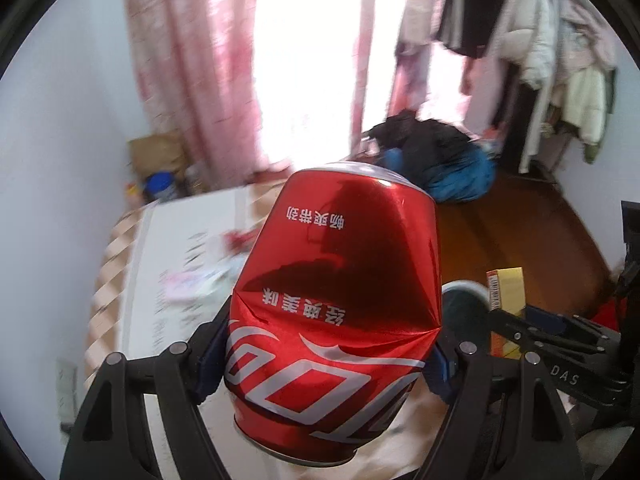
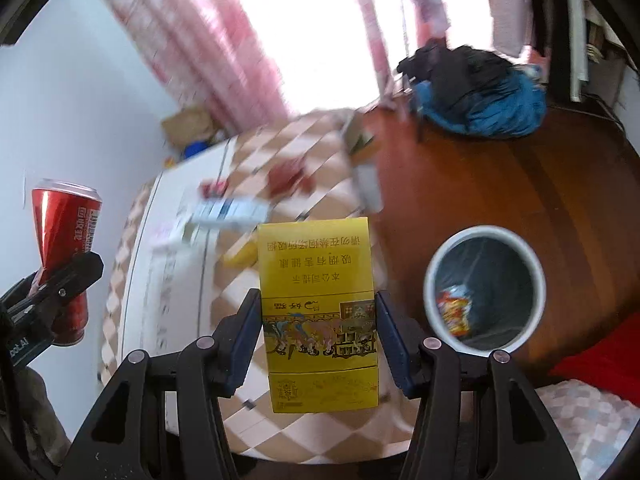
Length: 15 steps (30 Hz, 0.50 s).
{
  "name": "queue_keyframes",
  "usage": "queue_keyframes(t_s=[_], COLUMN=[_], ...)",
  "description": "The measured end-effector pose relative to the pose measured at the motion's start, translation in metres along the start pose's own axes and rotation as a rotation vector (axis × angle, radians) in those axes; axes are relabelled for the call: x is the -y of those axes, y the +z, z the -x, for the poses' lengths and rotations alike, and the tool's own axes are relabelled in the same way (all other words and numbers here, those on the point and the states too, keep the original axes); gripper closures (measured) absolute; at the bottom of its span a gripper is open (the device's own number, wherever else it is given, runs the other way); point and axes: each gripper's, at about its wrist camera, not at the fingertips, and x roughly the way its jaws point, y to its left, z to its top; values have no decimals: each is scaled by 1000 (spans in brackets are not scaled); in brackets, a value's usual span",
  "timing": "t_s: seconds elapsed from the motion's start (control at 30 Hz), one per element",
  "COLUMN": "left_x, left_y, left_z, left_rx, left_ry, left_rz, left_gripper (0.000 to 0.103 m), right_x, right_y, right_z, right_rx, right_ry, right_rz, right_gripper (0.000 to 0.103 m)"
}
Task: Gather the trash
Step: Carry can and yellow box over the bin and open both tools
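Note:
My left gripper [image 1: 328, 350] is shut on a dented red cola can [image 1: 336, 300], held in the air above the table; the can [image 2: 66, 248] and the left gripper [image 2: 60, 280] also show at the left edge of the right wrist view. My right gripper [image 2: 318, 336] is shut on a yellow cigarette box [image 2: 316, 300], its blue pads pressing both sides; the box [image 1: 506, 300] appears at the right of the left wrist view. A white-rimmed trash bin [image 2: 484, 236] with a dark liner stands on the floor to the right, a snack wrapper [image 2: 454, 312] inside.
A table with a checked cloth [image 2: 312, 152] holds a white sheet, red wrappers [image 2: 286, 178] and a small white-blue pack [image 2: 230, 212], all blurred. A heap of dark and blue clothes [image 2: 476, 92] lies on the wooden floor. Pink curtains [image 1: 192, 60] and hanging clothes [image 1: 560, 40] stand behind.

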Motion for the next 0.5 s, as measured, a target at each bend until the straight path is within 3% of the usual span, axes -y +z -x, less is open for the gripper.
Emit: queue_keyframes(t_s=[0.23,0.37,0.5], left_x=[104,160,196], left_y=[41,48,42], left_z=[-48,-94,-162], left_rx=[-30,-115,-267], left_ry=[-185,-286,-340], left_rz=[-55,-57,-39], left_gripper=[26,26,26], right_x=[109,173,231], right_y=[38,45,38], right_z=[48,46,16], right_rx=[85,76,1], right_ry=[-103,-170,-184], right_rz=[-119,-178,-249], right_gripper=[45,45,45])
